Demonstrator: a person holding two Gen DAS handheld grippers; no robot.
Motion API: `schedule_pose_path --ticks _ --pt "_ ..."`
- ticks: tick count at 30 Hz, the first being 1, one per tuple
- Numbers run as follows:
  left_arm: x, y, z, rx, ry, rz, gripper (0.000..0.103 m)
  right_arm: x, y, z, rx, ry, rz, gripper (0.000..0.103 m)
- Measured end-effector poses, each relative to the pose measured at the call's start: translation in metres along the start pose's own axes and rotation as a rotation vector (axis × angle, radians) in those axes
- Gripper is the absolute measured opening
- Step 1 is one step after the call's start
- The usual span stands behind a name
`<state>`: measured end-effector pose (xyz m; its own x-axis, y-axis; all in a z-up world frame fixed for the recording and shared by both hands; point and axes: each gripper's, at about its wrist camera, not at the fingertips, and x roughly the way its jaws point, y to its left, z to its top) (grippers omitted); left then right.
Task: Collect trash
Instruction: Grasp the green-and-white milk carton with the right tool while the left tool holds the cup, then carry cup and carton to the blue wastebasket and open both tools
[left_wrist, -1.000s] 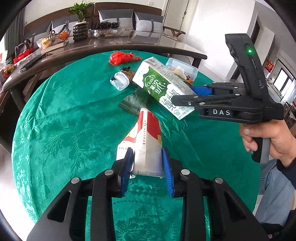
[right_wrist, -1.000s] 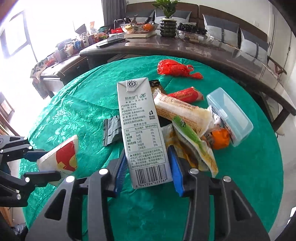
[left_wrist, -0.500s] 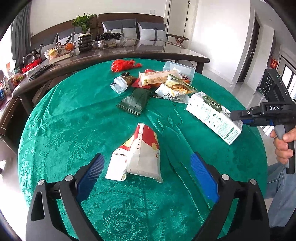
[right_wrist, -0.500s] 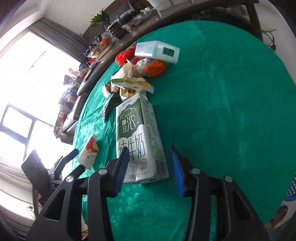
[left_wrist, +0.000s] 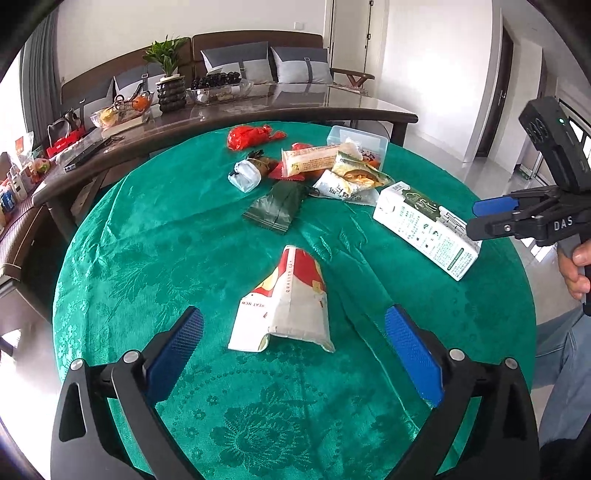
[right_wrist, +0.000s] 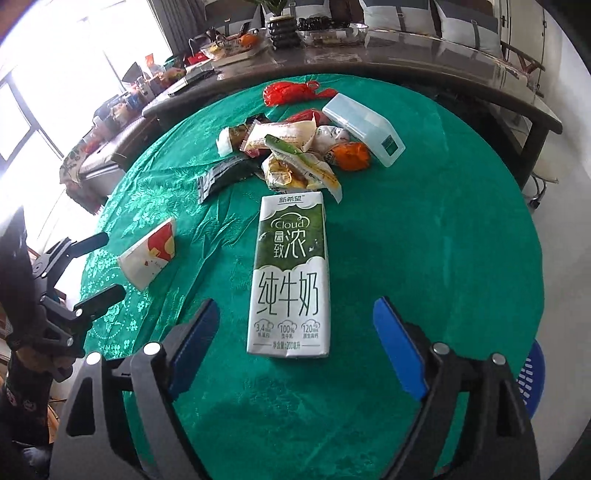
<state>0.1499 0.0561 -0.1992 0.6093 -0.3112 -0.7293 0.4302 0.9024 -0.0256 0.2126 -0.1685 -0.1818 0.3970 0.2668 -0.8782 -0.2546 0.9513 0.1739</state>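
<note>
Left claw (left_wrist: 293, 349) jaws spread wide, nothing gripped; the flattened paper cup (left_wrist: 286, 295) lies on the green tabletop (left_wrist: 147, 266) just ahead, between the blue pads (left_wrist: 177, 345) but clear of both. Cup's long axis runs away from the claw, wide torn end nearest, narrow end pointing to the trash pile. Left hand is clearly the nearer one for it.

Middle/far: loose pile of wrappers (left_wrist: 347, 177), dark green pouch (left_wrist: 277, 206), red bag (left_wrist: 247, 134), clear plastic box (left_wrist: 360, 138), all well apart from both claws.

Right claw (right_wrist: 291, 341) jaws opening, milk carton (right_wrist: 290, 273) lying flat between them, pads (right_wrist: 397, 354) not touching it. Carton's long axis points straight out from the claw toward the pile, bottom end nearest. From the left wrist view the right claw (left_wrist: 484, 218) sits at the carton's near end.

Judgement: both items look released near the table edge; remaining pile still to collect.
</note>
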Motion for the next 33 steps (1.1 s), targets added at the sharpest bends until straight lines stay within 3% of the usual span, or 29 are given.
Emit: schedule_pose_path --ticks 4,10,12,13,14,17,24,33 --pt "0.014 -0.009 0.009 0.036 0.048 0.06 0.097 0.011 0.012 0.016 -0.065 0.064 -0.049 0.083" --pt "0.035 -0.008 0.01 0.027 0.117 0.094 0.069 0.035 0.025 0.029 -0.117 0.141 -0.13 0.083" --pt "0.036 -0.007 0.009 0.026 0.126 0.095 0.058 0.039 0.025 0.029 -0.122 0.157 -0.14 0.072" --pt "0.036 -0.006 0.009 0.027 0.13 0.095 0.045 0.039 0.026 0.029 -0.128 0.165 -0.142 0.052" --pt "0.036 -0.005 0.009 0.025 0.136 0.09 0.038 0.037 0.027 0.029 -0.128 0.157 -0.141 0.048" --pt "0.034 -0.001 0.009 0.005 0.132 0.067 0.031 0.022 0.031 0.028 -0.134 0.108 -0.129 0.048" --pt "0.021 0.0 0.012 -0.05 0.091 0.007 0.027 -0.008 0.028 0.02 -0.106 0.04 -0.066 0.048" --pt "0.011 -0.036 0.029 -0.028 0.053 -0.064 0.027 -0.017 0.0 -0.006 -0.014 0.019 -0.019 0.048"
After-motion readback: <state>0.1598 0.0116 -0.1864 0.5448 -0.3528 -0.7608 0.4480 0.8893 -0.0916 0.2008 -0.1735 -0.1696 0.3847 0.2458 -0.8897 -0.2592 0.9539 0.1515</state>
